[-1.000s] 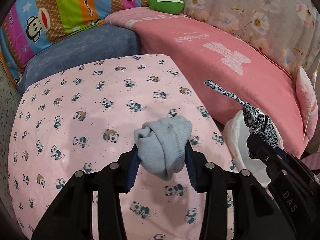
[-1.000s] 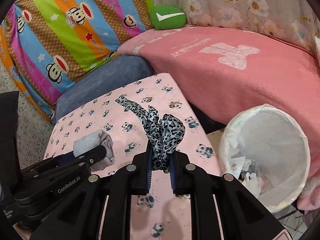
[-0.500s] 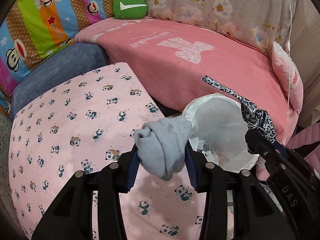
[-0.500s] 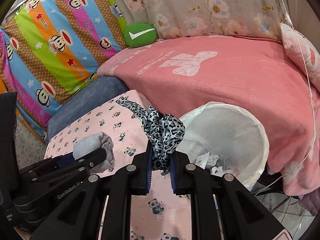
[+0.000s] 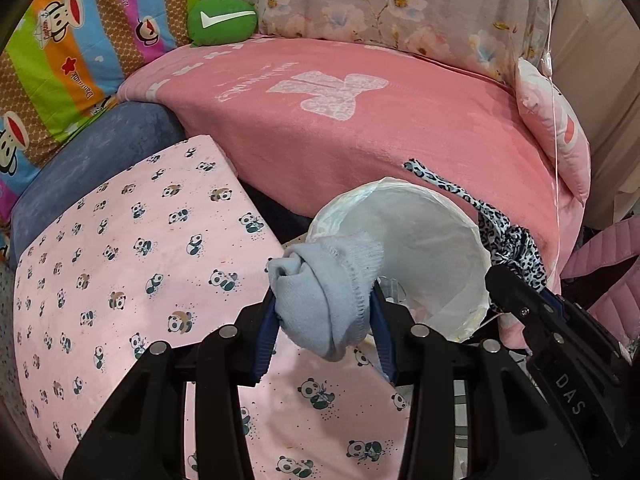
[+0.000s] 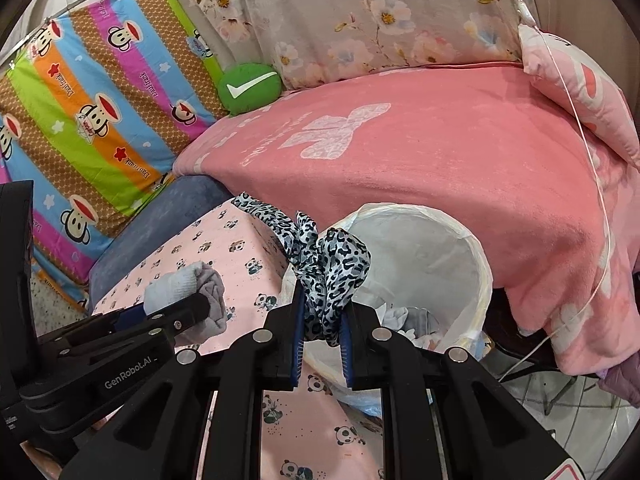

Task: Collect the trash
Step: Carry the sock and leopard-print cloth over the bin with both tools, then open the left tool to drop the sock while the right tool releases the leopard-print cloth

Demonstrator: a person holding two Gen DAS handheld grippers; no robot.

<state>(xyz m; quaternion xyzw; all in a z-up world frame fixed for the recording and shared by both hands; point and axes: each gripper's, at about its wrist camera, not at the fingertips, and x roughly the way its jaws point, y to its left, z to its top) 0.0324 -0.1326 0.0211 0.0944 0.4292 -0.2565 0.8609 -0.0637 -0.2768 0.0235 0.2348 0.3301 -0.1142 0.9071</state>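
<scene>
The left gripper [image 5: 324, 332] clamps a rolled grey sock [image 5: 326, 292], held above the panda sheet [image 5: 120, 264] at the near rim of the bin [image 5: 420, 240]; the right gripper [image 6: 322, 340] pinches a leopard scarf [image 6: 324, 264], one tail trailing out to the left, just over the bin's left rim; the white-lined bin stands between the panda sheet and the pink blanket [image 6: 440, 168], with scraps already lying inside.
</scene>
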